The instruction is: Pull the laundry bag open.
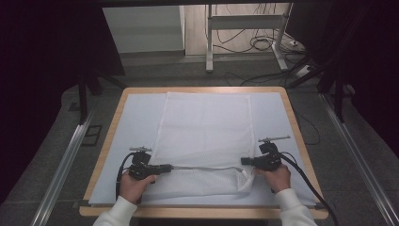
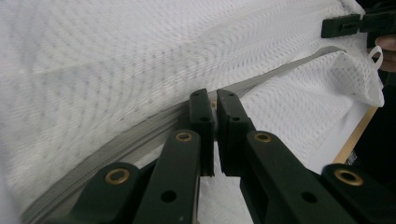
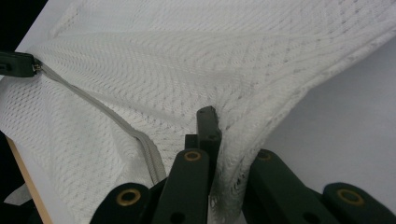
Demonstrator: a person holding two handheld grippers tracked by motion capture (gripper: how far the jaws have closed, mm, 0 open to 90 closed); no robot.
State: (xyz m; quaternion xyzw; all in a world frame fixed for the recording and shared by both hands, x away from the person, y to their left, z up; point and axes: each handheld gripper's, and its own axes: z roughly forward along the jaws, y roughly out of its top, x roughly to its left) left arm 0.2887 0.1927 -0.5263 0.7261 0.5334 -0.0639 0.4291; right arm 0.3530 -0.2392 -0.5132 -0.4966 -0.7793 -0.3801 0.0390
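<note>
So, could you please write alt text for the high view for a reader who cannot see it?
A person's two hands each hold a black gripper clamped on the near end of a white mesh laundry bag lying on a pale table: the left gripper at its grey zipper, the right gripper on the bag's corner.

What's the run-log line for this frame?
left tongs: shut on grey zipper | right tongs: shut on white mesh laundry bag | bag flat on table

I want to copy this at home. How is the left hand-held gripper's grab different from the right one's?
The left hand-held gripper pinches the grey zipper at the mesh bag's left end; the right hand-held gripper pinches bunched white mesh at the right end. The left shows little between its jaws; the right has a thick fold. Both are shut, pulling the zipper line straight.
</note>
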